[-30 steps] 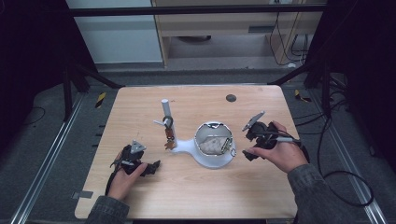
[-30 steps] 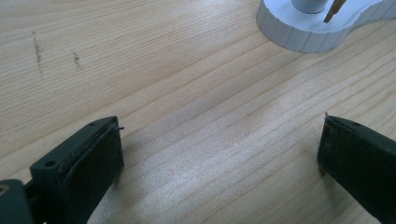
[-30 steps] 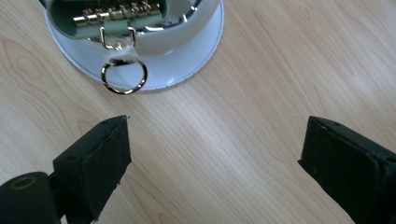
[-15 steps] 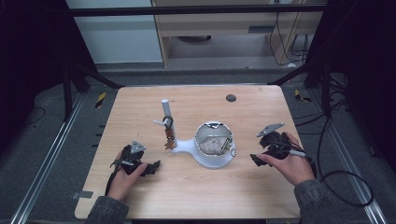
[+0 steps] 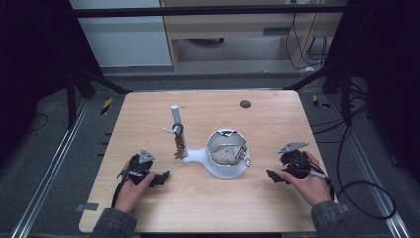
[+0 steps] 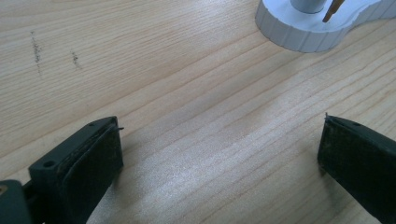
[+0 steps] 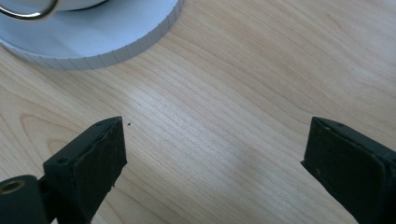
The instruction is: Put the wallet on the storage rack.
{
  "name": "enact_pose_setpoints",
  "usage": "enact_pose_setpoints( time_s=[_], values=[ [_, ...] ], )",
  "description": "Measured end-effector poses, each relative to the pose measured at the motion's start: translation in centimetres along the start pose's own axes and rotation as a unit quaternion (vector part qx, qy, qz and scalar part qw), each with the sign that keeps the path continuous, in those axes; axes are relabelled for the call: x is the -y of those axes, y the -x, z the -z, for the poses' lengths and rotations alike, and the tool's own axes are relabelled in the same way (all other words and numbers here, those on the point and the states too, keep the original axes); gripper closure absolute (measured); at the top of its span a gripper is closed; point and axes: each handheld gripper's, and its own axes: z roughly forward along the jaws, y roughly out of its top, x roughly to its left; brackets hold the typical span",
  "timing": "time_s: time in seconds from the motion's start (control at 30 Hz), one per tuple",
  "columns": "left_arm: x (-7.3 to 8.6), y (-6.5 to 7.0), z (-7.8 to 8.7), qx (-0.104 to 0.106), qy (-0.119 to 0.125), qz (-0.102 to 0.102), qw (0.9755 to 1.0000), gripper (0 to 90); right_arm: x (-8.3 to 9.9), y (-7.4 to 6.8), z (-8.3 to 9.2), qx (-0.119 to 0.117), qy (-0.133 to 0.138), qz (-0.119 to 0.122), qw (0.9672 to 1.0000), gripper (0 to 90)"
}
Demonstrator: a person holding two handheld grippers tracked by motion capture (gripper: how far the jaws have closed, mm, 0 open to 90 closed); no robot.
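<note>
A white stand (image 5: 210, 161) sits mid-table, with a round bowl (image 5: 227, 151) holding crumpled pale material and a thin upright post (image 5: 176, 119) from which a ring and small brown pieces hang. My left gripper (image 5: 161, 178) rests on the wood at the front left, open, nothing between its jaws; the stand's ribbed base (image 6: 299, 37) lies ahead of it. My right gripper (image 5: 275, 177) rests at the front right, open and empty, with the stand's ribbed edge (image 7: 116, 46) and a metal ring (image 7: 28, 11) just beyond its jaws.
The wooden table (image 5: 218, 208) has a small dark disc (image 5: 244, 103) near its far edge. Black frame bars and cables lie around the table on the grey floor. A cable (image 5: 366, 198) trails from the right gripper off the table's right side.
My right gripper has drawn back from beside the bowl toward the front right and settled low on the table. The left gripper has stayed put.
</note>
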Motion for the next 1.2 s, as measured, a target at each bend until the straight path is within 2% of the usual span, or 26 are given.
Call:
enact_pose_setpoints(
  time_s=[0.03,0.13,0.3,0.47,0.73,1.2],
  values=[
    [0.0,0.0,0.0,0.000,0.000,0.000,1.0000,0.0,0.2,0.1,-0.2,-0.003,0.002,-0.003,1.0000,5.2],
    [0.0,0.0,0.0,0.000,0.000,0.000,1.0000,0.0,0.6,0.3,-0.8,0.010,-0.002,-0.014,0.9999,5.4],
    [0.0,0.0,0.0,0.000,0.000,0.000,1.0000,0.0,1.5,0.6,-1.7,0.016,0.006,-0.027,0.9995,5.4],
    [0.0,0.0,0.0,0.000,0.000,-0.001,1.0000,0.0,1.9,1.0,-2.2,0.012,0.014,-0.043,0.9989,5.2],
    [0.0,0.0,0.0,0.000,0.000,0.000,1.0000,0.0,2.0,1.3,-2.7,0.015,0.033,-0.058,0.9976,5.1],
    [0.0,0.0,0.0,0.000,0.000,0.000,1.0000,0.0,3.0,1.4,-3.6,0.018,0.038,-0.076,0.9962,3.2]
  ],
)
